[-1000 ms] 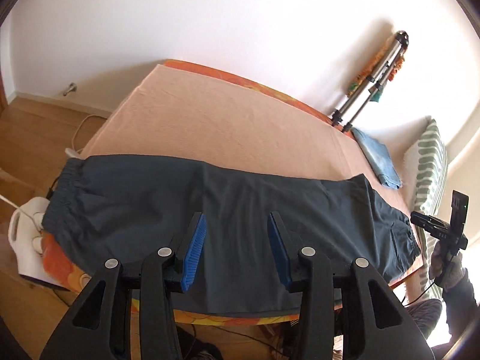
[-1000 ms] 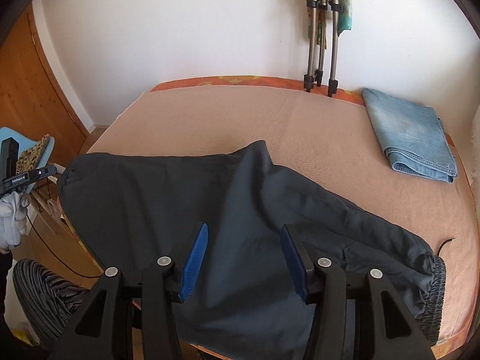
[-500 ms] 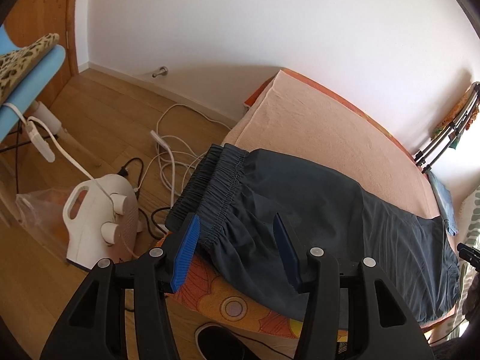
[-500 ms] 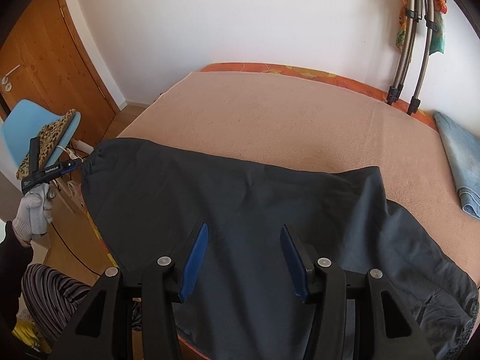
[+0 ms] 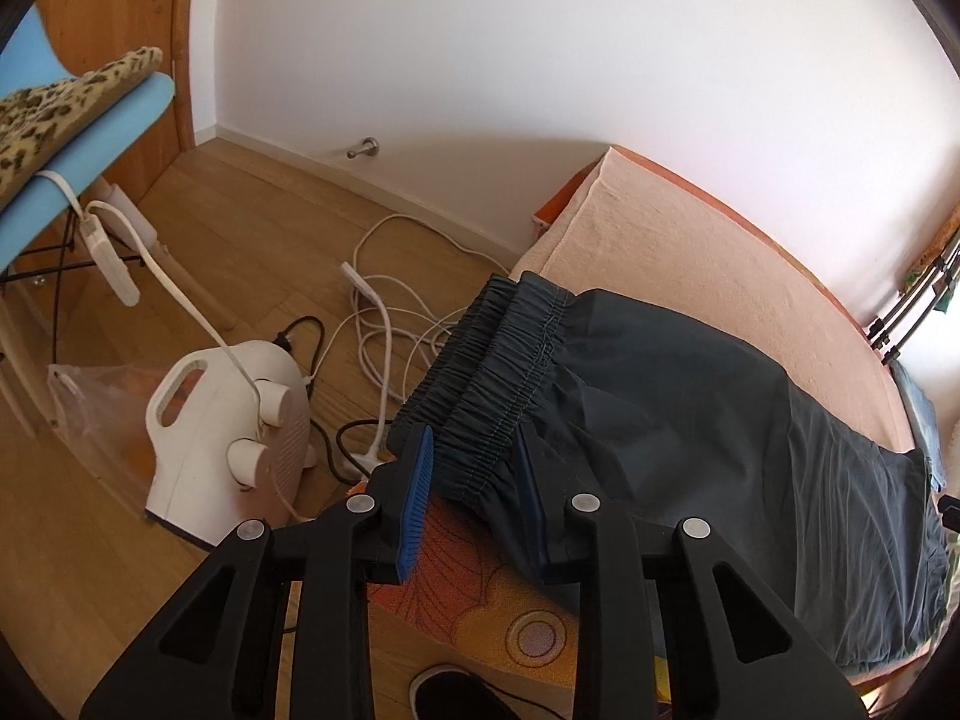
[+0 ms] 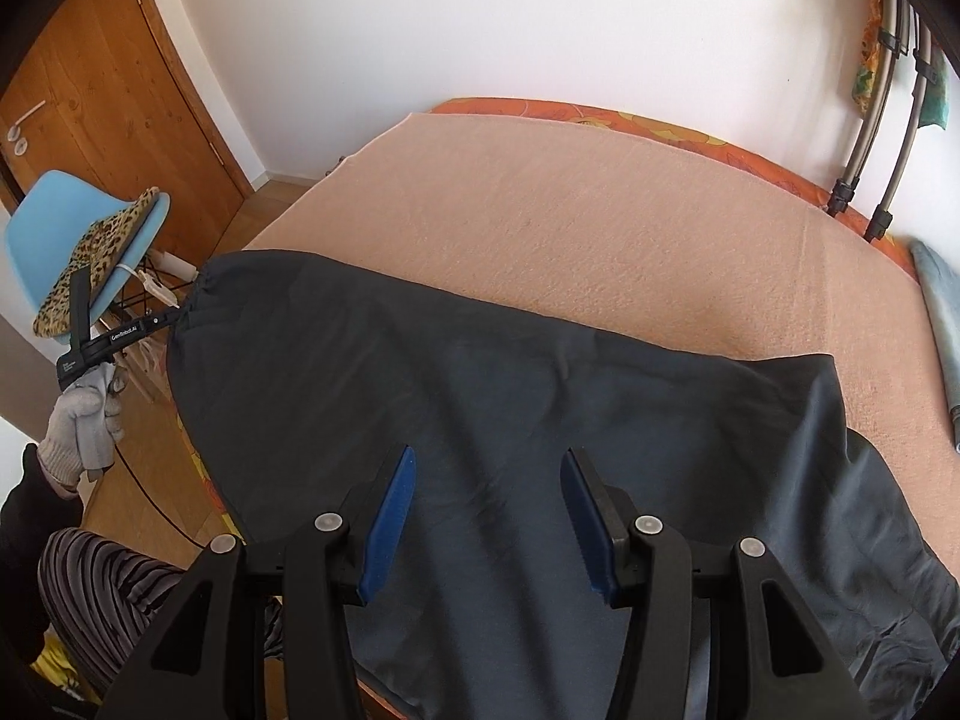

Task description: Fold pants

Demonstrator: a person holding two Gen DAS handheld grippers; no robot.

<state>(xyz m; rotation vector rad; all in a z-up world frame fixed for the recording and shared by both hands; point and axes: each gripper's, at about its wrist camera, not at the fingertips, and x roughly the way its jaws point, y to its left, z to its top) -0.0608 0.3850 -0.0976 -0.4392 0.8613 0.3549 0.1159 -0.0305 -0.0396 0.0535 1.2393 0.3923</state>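
Your left gripper has just been closing and its fingers now pinch the elastic waistband of the dark pants spread on the bed; your right gripper hovers over the pants, fingers released.

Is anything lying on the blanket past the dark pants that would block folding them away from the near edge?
Nothing visible does. Beyond the pants the peach blanket lies bare. The folded blue jeans sit at its far right edge, clear of the pants. The left gripper, jaws just closing, has the waistband between them.
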